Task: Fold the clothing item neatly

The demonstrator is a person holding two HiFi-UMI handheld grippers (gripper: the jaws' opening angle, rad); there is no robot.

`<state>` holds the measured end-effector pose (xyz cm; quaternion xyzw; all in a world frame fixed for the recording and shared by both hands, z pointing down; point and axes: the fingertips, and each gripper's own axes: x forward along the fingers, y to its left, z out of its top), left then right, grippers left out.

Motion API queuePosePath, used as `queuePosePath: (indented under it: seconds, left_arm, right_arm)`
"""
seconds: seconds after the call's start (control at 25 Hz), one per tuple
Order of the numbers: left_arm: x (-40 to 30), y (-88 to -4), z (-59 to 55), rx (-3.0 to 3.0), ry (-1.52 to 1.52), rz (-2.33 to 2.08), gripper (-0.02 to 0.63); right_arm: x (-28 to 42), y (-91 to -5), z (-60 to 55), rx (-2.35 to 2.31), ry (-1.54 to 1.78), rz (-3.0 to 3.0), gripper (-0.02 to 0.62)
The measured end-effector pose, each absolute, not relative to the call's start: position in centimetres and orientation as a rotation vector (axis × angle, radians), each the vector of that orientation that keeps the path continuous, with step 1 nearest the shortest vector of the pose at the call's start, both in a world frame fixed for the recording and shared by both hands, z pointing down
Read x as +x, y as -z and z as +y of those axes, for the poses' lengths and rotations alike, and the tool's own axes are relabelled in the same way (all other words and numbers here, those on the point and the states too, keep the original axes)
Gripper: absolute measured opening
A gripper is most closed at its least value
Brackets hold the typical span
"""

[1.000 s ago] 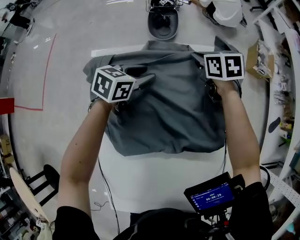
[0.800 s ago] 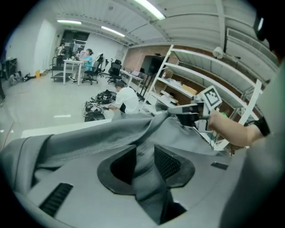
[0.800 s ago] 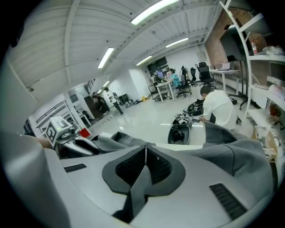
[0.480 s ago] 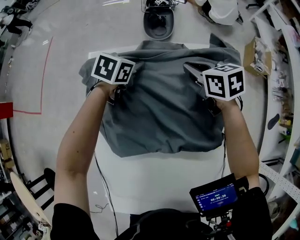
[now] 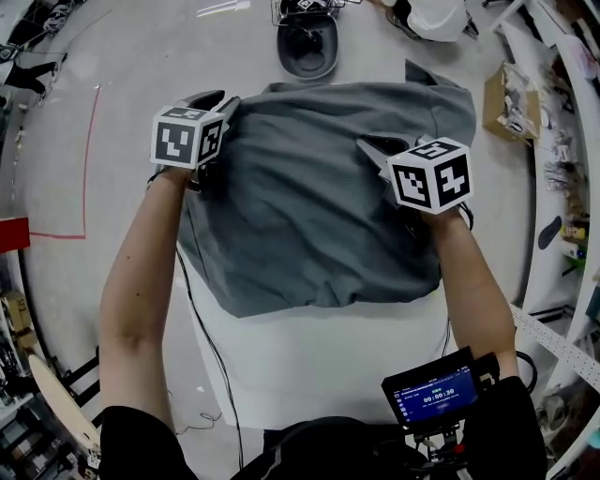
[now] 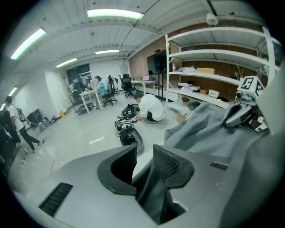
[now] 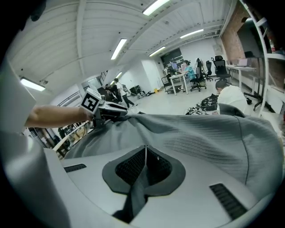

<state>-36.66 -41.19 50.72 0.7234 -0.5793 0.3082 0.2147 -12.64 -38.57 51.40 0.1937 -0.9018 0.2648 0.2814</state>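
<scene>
A grey shirt point(image 5: 319, 216) lies spread over the white table point(image 5: 309, 356), its far edge lifted between both grippers. My left gripper point(image 5: 216, 101) is at the shirt's far left corner. In the left gripper view point(image 6: 143, 153) a thick fold of the shirt point(image 6: 153, 191) runs down between the pads; the jaws have just been opening a little, with the fold still caught there. My right gripper point(image 5: 370, 148) is over the shirt's right half. Its pads point(image 7: 145, 153) are shut on a thin pinch of cloth point(image 7: 133, 191). Each gripper shows in the other's view: point(image 6: 238, 113), point(image 7: 111, 111).
A black wheeled device point(image 5: 307, 42) stands on the floor beyond the table, next to a crouching person in white point(image 5: 436, 14). A cardboard box point(image 5: 506, 103) and shelving point(image 5: 572, 187) line the right side. A small screen point(image 5: 431, 394) sits near my body.
My left gripper has swung out to the left, from over the shirt's middle to its far left corner, drawing the cloth with it. The right gripper has drifted slightly left, still pinching cloth.
</scene>
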Motion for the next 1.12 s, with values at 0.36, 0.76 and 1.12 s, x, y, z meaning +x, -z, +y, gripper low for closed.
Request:
queuePosePath:
  seconds: [0.36, 0.76, 1.12]
  left_arm:
    - [-38.6, -53.8, -30.9, 1.956, -0.785, -1.304, 0.084]
    - [-45.0, -52.6, -36.7, 1.845, -0.709, -1.652, 0.138]
    - [-40.5, -37.6, -25.4, 2.119, 0.025, -1.72, 0.1]
  right_arm:
    - [-12.2, -52.1, -38.2, 0.53, -0.626, -2.422, 0.017]
    - [-11.0, -52.6, -40.6, 0.588, -0.711, -2.495, 0.017]
    - [-9.5, -43.1, -36.2, 0.734, -0.763, -2.68, 0.017]
